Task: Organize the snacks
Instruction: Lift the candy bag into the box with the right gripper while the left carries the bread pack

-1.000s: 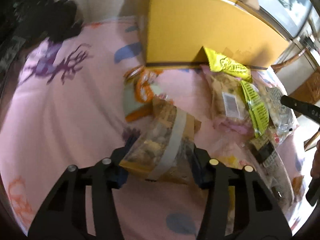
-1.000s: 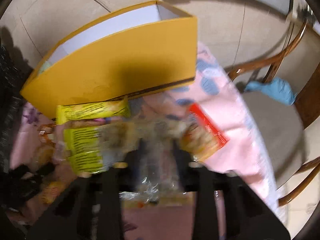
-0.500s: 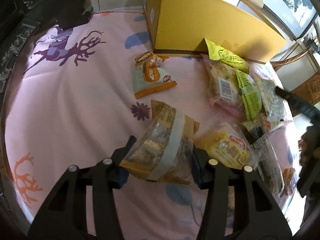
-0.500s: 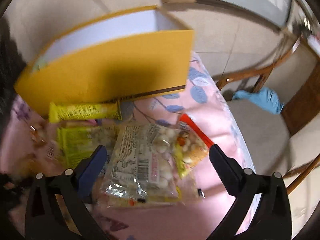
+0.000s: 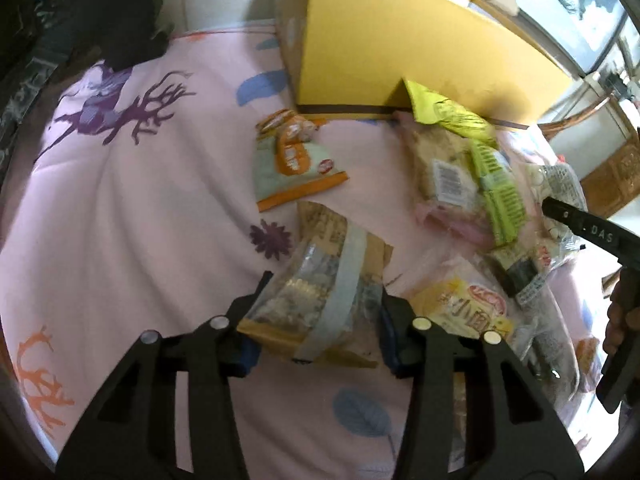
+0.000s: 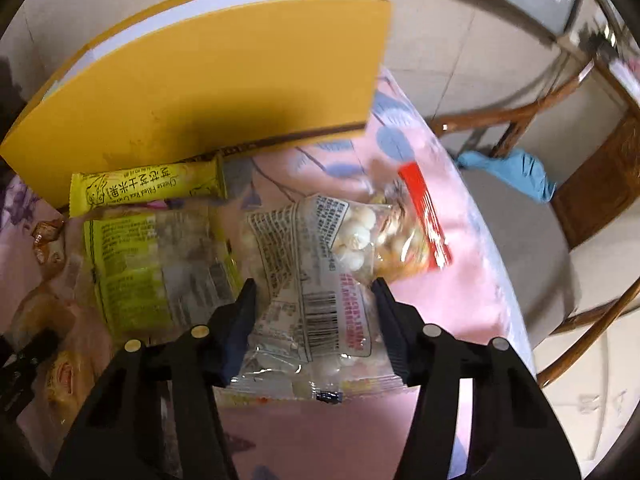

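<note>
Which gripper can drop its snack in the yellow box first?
Probably left: the left gripper already squeezes the brown snack bag. The right gripper only straddles the clear snack bag, near the yellow box.

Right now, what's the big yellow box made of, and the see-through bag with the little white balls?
The yellow box looks like matte cardboard: flat stiff walls, sharp folded corners, a pale inside. The see-through bag looks like thin glossy plastic film: it crinkles, shines, and shows the white balls inside. The right gripper straddles it.
</note>
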Available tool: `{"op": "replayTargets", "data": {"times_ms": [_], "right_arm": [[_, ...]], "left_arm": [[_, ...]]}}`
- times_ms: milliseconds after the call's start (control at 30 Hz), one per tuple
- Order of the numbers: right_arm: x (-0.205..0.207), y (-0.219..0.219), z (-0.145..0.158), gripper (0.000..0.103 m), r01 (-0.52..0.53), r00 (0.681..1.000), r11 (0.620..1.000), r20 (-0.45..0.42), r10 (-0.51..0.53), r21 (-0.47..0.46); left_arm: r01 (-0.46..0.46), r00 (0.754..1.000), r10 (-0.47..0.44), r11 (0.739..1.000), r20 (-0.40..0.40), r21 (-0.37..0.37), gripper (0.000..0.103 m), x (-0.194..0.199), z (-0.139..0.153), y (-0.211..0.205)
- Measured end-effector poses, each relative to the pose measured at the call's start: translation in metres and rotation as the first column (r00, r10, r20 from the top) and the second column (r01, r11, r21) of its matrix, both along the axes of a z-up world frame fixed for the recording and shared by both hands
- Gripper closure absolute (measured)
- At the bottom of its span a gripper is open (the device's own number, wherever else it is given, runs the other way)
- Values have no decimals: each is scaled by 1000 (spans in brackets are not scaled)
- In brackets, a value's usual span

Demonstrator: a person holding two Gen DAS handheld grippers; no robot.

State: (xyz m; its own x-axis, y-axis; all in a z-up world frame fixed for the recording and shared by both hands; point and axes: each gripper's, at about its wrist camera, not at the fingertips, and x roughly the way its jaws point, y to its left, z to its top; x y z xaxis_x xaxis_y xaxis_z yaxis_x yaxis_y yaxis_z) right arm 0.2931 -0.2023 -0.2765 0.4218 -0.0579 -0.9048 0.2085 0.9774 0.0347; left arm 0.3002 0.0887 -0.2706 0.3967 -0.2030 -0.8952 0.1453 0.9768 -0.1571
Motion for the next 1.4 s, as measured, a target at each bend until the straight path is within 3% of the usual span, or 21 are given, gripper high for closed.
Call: {"op": "replayTargets", "data": {"times_ms": [67,233,433,500,600,700,767,833,900,967,1100,1233,1267,1300,1333,1367,1400], "right_arm": [[-12,-12,14,46,47,999,997,17,-48,57],[-38,-16,58,46,21,994,997,104,-28,68],[-52,-28,118,46,-2,967,1000,255,-5,27],[-54,-29,129,46,-5,960,1000,279,0,17],[-50,-31,158,46,-28,934,999,357,21,16],[-38,-27,182,46,-69,894,998,445,63,-2],[-24,-24,197,46,-82,870,997,488,76,-9],[-7,-22,206,46,-110,853,994,514,92,5],[14,-14,213,46,-144,830,989,543,128,-12],[35,-6,213,46,-149,810,989,571,135,-21],[75,-2,197,46,-176,808,979,583,87,98],[104,8,183,43,-173,815,983,569,110,58],[111,7,179,31,-176,819,983,562,113,59],[118,6,175,20,-183,823,981,557,116,66],[125,5,172,1,-192,823,979,556,119,75],[130,4,167,1,-190,820,979,561,115,76],[133,4,164,1,-183,819,981,562,114,68]], "left_arm": [[-25,1000,26,999,6,-38,59,-1,9,5],[-82,996,84,994,17,-73,63,-4,40,22],[-94,982,102,994,162,-57,63,-9,91,24],[-47,981,60,996,187,-75,63,-9,107,21],[-31,975,35,999,219,-19,63,2,124,10],[-48,971,55,998,231,-37,63,22,142,8],[-31,960,34,999,279,-15,63,33,157,1],[-26,936,13,999,353,30,62,46,174,-10],[-111,892,60,990,449,90,62,59,189,-19],[-101,861,65,994,504,45,62,76,197,-23],[-84,880,43,994,474,65,62,116,186,-39],[-50,887,9,996,461,78,62,142,168,-54],[-61,888,17,995,460,82,59,147,164,-56],[-88,890,33,991,455,102,45,153,159,-59],[-115,886,44,985,461,127,25,157,156,-61],[-148,877,60,978,476,150,2,159,153,-61],[-193,861,83,966,502,171,2,158,152,-60]]}}
